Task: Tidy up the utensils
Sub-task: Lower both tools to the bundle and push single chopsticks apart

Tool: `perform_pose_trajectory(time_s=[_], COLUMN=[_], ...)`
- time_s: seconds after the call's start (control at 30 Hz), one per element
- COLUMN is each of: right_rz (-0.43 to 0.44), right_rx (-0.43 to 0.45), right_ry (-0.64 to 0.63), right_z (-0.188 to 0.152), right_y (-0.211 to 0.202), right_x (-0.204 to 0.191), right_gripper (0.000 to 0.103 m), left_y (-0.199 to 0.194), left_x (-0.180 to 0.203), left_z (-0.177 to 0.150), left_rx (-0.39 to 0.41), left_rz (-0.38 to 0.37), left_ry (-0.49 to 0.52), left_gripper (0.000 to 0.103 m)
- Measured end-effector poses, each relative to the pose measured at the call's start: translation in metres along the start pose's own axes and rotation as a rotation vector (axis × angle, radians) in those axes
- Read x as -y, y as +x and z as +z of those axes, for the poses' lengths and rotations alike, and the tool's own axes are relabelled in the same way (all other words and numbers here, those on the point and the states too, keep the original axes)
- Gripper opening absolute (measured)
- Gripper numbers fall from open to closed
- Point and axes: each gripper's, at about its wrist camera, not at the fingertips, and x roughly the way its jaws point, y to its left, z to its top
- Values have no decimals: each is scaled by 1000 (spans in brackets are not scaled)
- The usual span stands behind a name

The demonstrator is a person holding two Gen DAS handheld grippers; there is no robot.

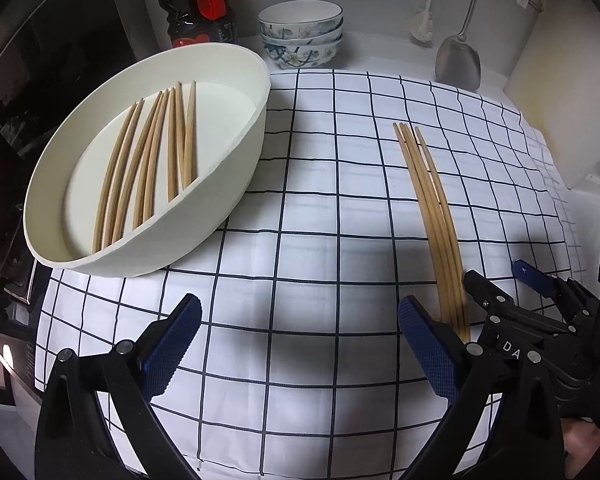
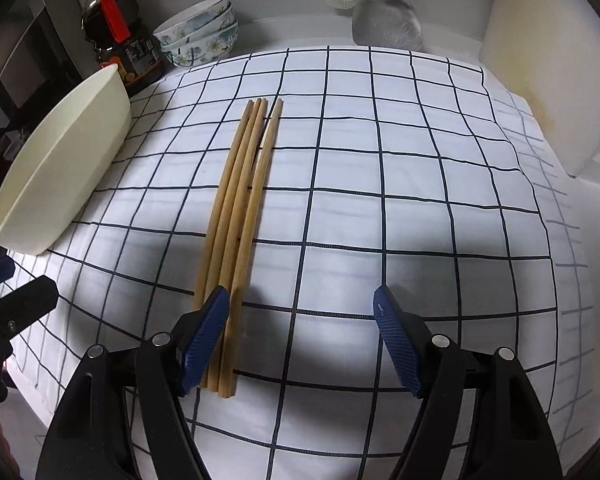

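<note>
A white oval tray (image 1: 240, 136) at the left holds several wooden chopsticks (image 1: 152, 160). More loose chopsticks (image 1: 432, 208) lie in a bundle on the checked cloth (image 1: 320, 240) at the right; they also show in the right wrist view (image 2: 240, 216). My left gripper (image 1: 300, 344) is open and empty, low over the cloth in front of the tray. My right gripper (image 2: 300, 332) is open, with its left finger (image 2: 204, 332) beside the near ends of the loose chopsticks. The right gripper (image 1: 512, 280) also shows in the left wrist view.
A stack of patterned bowls (image 1: 300, 36), a dark sauce bottle (image 1: 198, 4), a dish brush (image 1: 424, 24) and a metal spatula (image 1: 458, 60) stand along the back. A pale cutting board (image 2: 540, 60) leans at the right. The tray's outer wall (image 2: 60, 164) is at the left.
</note>
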Motion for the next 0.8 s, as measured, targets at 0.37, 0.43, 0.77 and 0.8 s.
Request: perform_pose_trajectory(time_s=[0.37,0.43,0.77,0.8], right_rz=[-30,-56,-70,-73], right_rx=[11,8,39,41], right_ry=[-55,-79,-74,-72], right_z=[-2,-2,4,4], right_y=[5,7,9,9], right_x=[-9,-12,10,13], right_gripper=[71,71,71,71], left_y=[6,8,19,21], left_x=[1,3,25,28], left_z=[2,3,8,8], left_rx=[-3,-1,16,20], left_rz=[-4,-3,-30,-34], left_ry=[-6,0,42,47], left_gripper=[97,97,97,97])
